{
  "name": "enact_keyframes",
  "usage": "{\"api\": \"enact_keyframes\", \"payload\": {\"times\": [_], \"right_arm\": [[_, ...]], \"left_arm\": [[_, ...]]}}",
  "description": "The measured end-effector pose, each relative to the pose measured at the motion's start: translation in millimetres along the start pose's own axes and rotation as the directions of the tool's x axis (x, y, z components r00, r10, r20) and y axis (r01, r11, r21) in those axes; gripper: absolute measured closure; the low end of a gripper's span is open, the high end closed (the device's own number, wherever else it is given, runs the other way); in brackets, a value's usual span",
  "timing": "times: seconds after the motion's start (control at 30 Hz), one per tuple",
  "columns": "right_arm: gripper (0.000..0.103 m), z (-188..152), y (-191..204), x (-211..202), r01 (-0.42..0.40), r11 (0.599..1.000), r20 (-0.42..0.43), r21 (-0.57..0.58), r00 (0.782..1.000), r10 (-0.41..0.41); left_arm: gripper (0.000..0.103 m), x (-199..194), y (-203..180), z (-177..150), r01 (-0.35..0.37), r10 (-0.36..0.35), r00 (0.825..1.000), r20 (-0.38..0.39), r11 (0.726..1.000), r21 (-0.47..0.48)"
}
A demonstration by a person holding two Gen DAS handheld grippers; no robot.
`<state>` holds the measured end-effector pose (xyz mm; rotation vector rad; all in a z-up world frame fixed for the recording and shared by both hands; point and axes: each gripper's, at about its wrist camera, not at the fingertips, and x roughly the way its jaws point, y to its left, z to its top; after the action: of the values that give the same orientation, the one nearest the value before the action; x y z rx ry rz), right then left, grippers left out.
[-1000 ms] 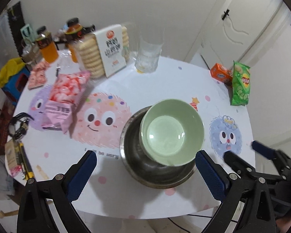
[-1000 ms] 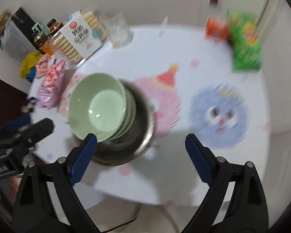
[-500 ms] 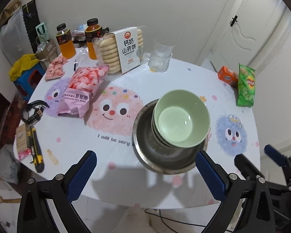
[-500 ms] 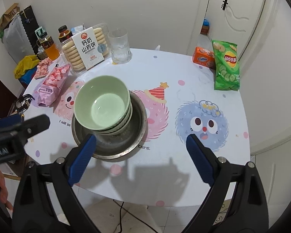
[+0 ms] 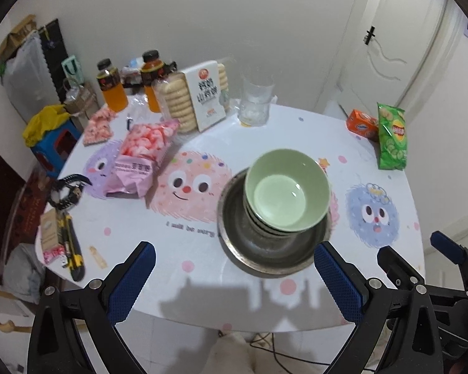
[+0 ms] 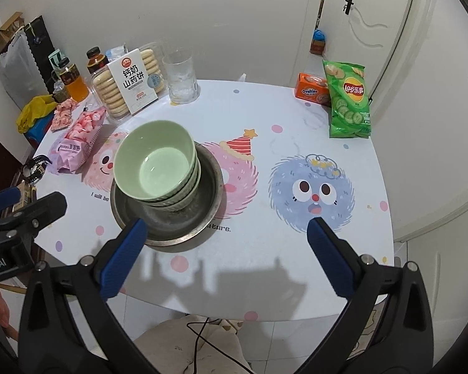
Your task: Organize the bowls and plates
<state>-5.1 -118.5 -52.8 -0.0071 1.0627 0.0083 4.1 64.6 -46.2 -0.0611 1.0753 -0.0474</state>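
I see a stack of green bowls (image 6: 157,163) sitting inside a steel plate (image 6: 209,193) near the middle of the round white desk (image 6: 265,249), leaning toward the plate's far-left side. My left tool (image 5: 234,277) hangs above the desk's near edge with its jaws spread wide and nothing between them; the plate's front rim shows just past its right finger. My right tool (image 6: 224,258) is also above the near edge, its jaws opening and empty, its left finger overlapping the plate's front rim in my view, though I cannot tell whether it touches. Well behind the bowls stand a biscuit pack (image 6: 131,82), a clear glass (image 6: 182,76) and orange drink bottles (image 5: 110,85). A pink candy bag (image 5: 140,159) lies to the left, and a green chip bag (image 6: 348,101) beside an orange box (image 6: 312,88) lies far right
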Motion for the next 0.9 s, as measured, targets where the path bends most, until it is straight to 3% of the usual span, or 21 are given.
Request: {"api": "enact_keyframes", "payload": {"times": [0.5, 0.63, 0.9], "right_arm": [[0.001, 3.0, -1.4, 4.4, 0.011, 1.000, -0.006, 0.022, 1.000, -0.011], [0.001, 3.7, -1.5, 6.3, 0.012, 1.000, -0.011, 0.028, 1.000, -0.012], [0.001, 6.1, -4.5, 10.5, 0.023, 0.999, -0.017, 0.046, 1.000, -0.022]], "left_arm": [[0.000, 12.0, 0.8, -1.5, 0.055, -0.054, 0.997, -0.051, 0.998, 0.009], [0.000, 8.7, -2.3, -3.0, 0.025, -0.025, 1.000, -0.010, 0.999, 0.036], [0.000, 14.5, 4.8, 0.6, -0.007, 0.007, 1.000, -0.020, 1.000, 0.011]]}}
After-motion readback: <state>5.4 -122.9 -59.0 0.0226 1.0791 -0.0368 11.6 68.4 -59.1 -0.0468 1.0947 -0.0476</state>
